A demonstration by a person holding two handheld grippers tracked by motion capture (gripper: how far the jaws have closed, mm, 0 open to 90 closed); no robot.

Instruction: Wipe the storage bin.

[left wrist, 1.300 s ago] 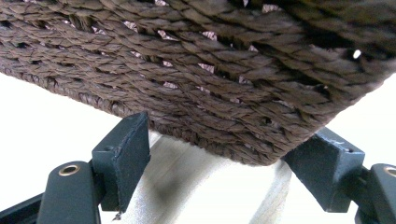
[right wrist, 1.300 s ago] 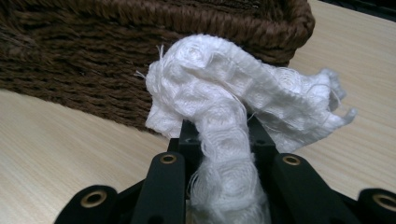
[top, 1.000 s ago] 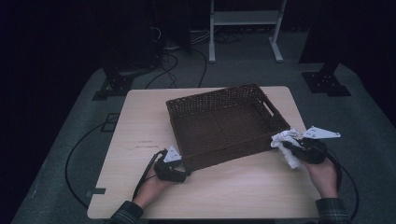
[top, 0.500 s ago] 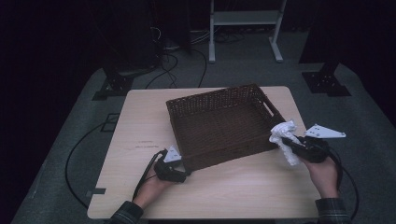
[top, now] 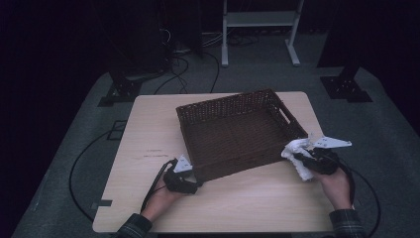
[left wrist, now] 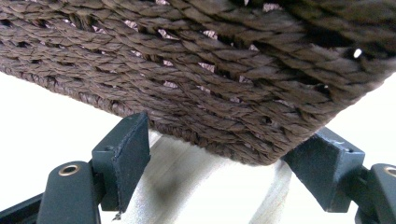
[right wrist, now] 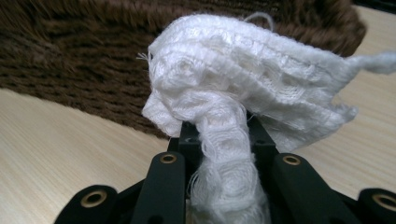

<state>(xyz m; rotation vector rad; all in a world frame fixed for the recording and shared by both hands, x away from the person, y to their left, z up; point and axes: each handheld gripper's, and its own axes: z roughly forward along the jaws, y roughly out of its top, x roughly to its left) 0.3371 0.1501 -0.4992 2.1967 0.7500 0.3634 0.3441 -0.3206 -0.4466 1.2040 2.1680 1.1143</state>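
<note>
The right gripper (top: pixel 303 159) is clamped on a bunched white cloth (top: pixel 298 156) (jaws narrow, fabric pinched between the pads). The cloth rises ahead of and above the jaws, with a loose tail hanging behind them; in the right gripper view its long axis runs from between the jaws up and forward toward the basket (top: pixel 237 131). The basket lies directly ahead of this gripper, its near right corner just beside the cloth, so the coming move likely calls for a lift over the rim and a short carry forward. The left gripper (top: pixel 188 174) stands open, its jaws straddling the basket's near left corner on the counter (top: pixel 148 148), pads apart from the weave as far as the left gripper view shows.
</note>
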